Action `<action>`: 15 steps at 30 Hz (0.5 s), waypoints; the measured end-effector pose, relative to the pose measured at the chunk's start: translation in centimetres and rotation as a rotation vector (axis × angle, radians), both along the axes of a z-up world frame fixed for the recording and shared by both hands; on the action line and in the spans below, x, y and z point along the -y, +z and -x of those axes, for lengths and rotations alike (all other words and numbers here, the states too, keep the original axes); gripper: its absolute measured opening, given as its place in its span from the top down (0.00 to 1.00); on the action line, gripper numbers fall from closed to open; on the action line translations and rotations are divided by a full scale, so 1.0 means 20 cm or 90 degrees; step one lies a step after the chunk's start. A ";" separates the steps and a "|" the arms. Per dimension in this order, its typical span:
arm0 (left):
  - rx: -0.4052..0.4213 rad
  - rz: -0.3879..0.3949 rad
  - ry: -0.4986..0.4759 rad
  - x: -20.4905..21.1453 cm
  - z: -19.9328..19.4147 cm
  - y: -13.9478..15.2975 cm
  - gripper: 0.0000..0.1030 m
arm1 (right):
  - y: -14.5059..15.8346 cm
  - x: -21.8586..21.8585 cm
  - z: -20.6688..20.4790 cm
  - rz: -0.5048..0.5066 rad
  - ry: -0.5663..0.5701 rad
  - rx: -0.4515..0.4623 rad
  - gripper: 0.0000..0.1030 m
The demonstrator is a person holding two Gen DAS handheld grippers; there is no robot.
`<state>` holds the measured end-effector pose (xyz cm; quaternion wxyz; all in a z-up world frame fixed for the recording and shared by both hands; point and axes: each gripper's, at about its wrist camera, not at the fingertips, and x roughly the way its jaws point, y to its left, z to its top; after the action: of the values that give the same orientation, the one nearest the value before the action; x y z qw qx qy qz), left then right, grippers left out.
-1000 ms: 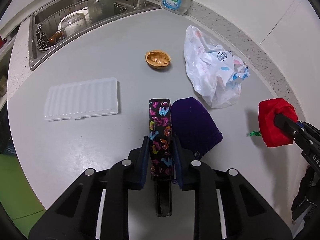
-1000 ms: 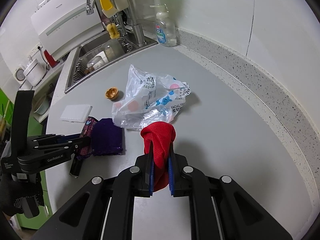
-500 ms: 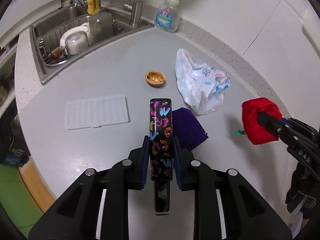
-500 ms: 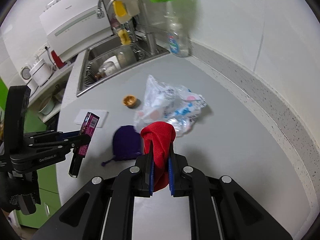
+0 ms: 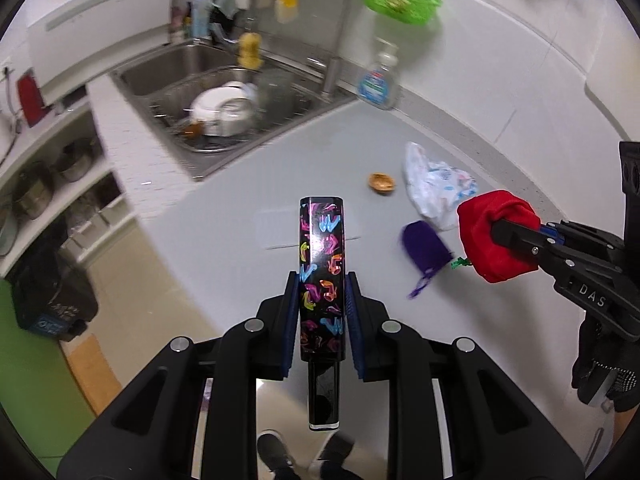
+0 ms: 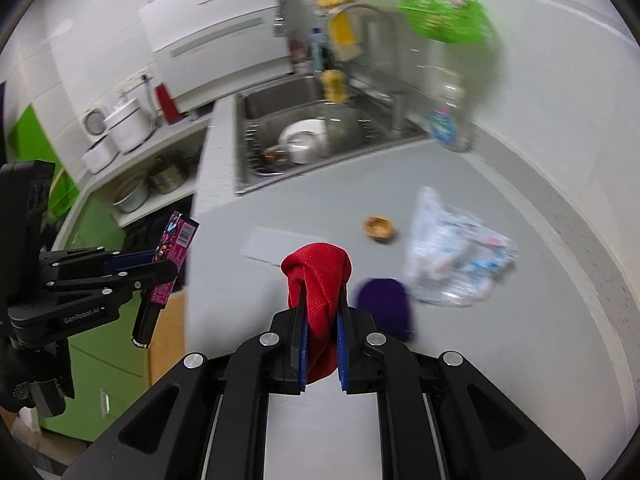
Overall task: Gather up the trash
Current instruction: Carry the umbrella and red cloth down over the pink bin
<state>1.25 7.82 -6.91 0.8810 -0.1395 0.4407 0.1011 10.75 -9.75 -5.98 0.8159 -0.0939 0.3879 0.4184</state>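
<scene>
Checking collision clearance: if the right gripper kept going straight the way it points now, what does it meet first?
Probably the grey countertop, near the flat white tray beyond the red cloth it holds. Depth is unclear; the purple pouch sits right of the line.

Two pouches – perhaps one walnut shell.

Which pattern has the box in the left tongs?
Black box with multicoloured squiggles, clearest from the left wrist.

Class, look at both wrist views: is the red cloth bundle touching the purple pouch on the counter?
Apart. In the left wrist view the red cloth bundle hangs clamped in the right gripper, with bare grey counter showing between it and the purple pouch.
</scene>
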 end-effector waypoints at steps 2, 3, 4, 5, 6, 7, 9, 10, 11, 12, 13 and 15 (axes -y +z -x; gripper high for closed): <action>0.000 -0.007 0.019 -0.08 0.10 0.01 0.78 | 0.01 -0.10 0.06 -0.002 0.023 0.000 0.90; -0.001 -0.009 0.029 -0.12 0.15 0.01 0.78 | 0.01 -0.14 0.09 -0.004 0.033 -0.001 0.90; -0.002 -0.008 0.037 -0.15 0.19 0.00 0.78 | 0.01 -0.21 0.13 -0.007 0.050 -0.003 0.90; -0.004 -0.008 0.050 -0.20 0.25 0.00 0.78 | 0.01 -0.27 0.17 -0.007 0.064 -0.004 0.90; -0.006 -0.008 0.061 -0.24 0.30 -0.01 0.78 | 0.01 -0.32 0.20 -0.008 0.078 -0.005 0.90; -0.007 -0.006 0.071 -0.29 0.35 -0.02 0.78 | 0.00 -0.41 0.26 -0.005 0.100 -0.008 0.90; -0.013 -0.001 0.098 -0.38 0.47 -0.05 0.78 | -0.01 -0.54 0.34 0.001 0.131 -0.013 0.90; -0.016 0.003 0.110 -0.43 0.53 -0.07 0.78 | -0.03 -0.58 0.37 0.004 0.143 -0.015 0.90; -0.020 0.006 0.121 -0.47 0.57 -0.09 0.78 | -0.04 -0.66 0.41 0.008 0.160 -0.020 0.90; -0.024 0.009 0.132 -0.51 0.62 -0.12 0.78 | -0.06 -0.70 0.42 0.010 0.168 -0.023 0.90; -0.030 0.012 0.144 -0.56 0.68 -0.15 0.78 | -0.08 -0.76 0.46 0.015 0.182 -0.027 0.90; -0.040 0.020 0.162 -0.63 0.76 -0.22 0.78 | -0.15 -0.89 0.53 0.028 0.206 -0.037 0.90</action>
<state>-13.97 20.42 -11.22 0.8442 -0.2052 0.4486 0.2095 0.20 7.97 -8.99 0.7239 -0.1608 0.4001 0.5385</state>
